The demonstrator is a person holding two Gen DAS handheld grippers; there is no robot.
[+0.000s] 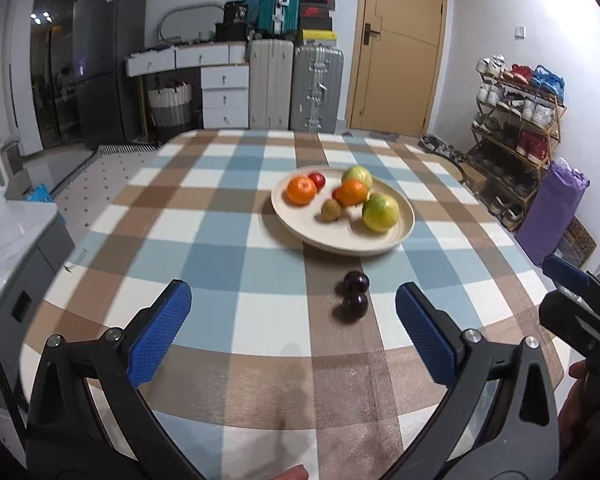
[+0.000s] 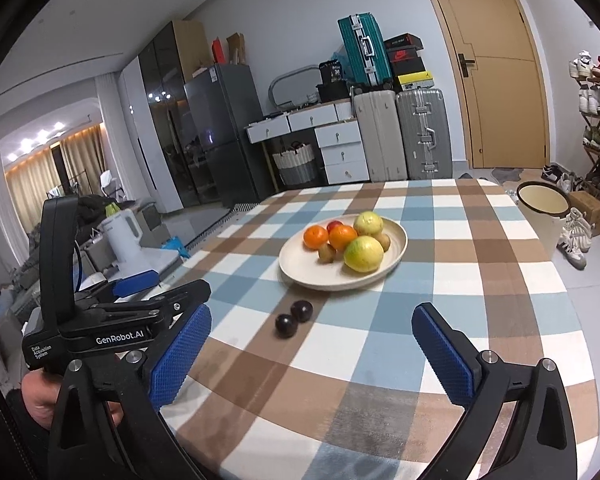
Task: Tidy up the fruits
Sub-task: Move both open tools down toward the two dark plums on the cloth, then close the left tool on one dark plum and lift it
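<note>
Plums: two dark, glossy, round plums (image 1: 353,294) (image 2: 293,317) lie on the worktop, touching or nearly so, just off the plate's near rim. The pair's long axis runs from the near edge toward the plate, skewed a little.
Plate: cream, round, shallow plate (image 1: 332,240) (image 2: 300,270) around the worktop's middle, slightly toward the right edge.
Fruit on plate: two oranges (image 1: 301,191) (image 2: 315,237), smooth-skinned; two yellow-green round fruits, the larger (image 1: 380,213) (image 2: 363,254) nearest the near rim, the other (image 1: 357,176) (image 2: 368,223) at the far rim; a small red fruit (image 1: 317,180) (image 2: 334,226) behind the oranges; a small brownish rough one (image 1: 331,211) (image 2: 327,253). All are heaped close together, most touching.
Left tongs: (image 1: 293,312) spread wide, holding nothing; black arms, blue dimpled pads; above the near edge, pointing at the plums and plate.
Right tongs: (image 2: 311,334) spread wide, holding nothing; same build; above the near edge, aimed toward the plate, with the plums just left of centre between the pads.
Hands: a left hand (image 2: 36,396) grips the left handle low down.
Worktop: (image 1: 220,216) (image 2: 480,280) rounded edge, cloth checked in blue, brown and white.
</note>
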